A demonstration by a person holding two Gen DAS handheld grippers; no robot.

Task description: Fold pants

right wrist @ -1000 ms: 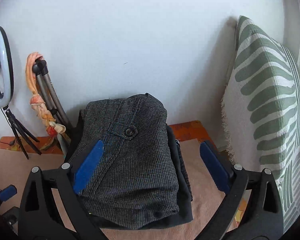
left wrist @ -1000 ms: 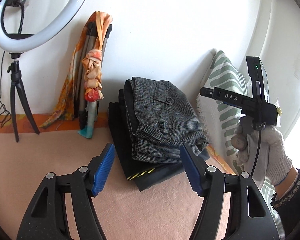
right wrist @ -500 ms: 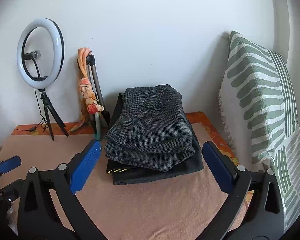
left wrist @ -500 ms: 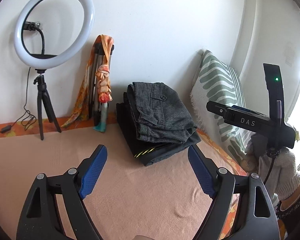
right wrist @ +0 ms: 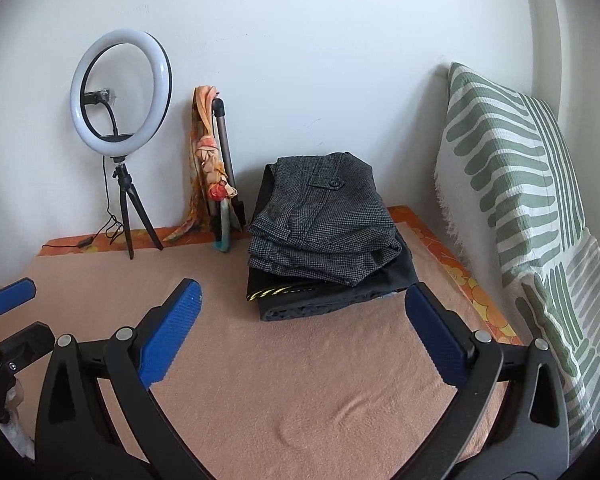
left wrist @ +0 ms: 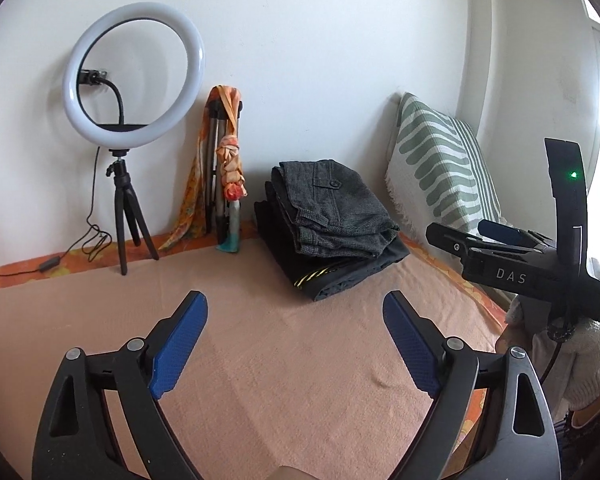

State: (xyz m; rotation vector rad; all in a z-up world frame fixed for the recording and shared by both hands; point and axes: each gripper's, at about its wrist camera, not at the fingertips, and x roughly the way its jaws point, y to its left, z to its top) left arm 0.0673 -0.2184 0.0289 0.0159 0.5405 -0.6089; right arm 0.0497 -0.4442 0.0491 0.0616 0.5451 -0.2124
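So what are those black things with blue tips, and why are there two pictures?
Each is a claw that a person holds, one per hand, with a camera on it looking forward. One picture comes from the left claw, the other from the right claw. Both are open and hold nothing. On the peach blanket sit folded grey pants on top of folded dark clothes. By the wall stand a ring light and a striped pillow. In the left picture you can see the gloved hand holding the right claw.
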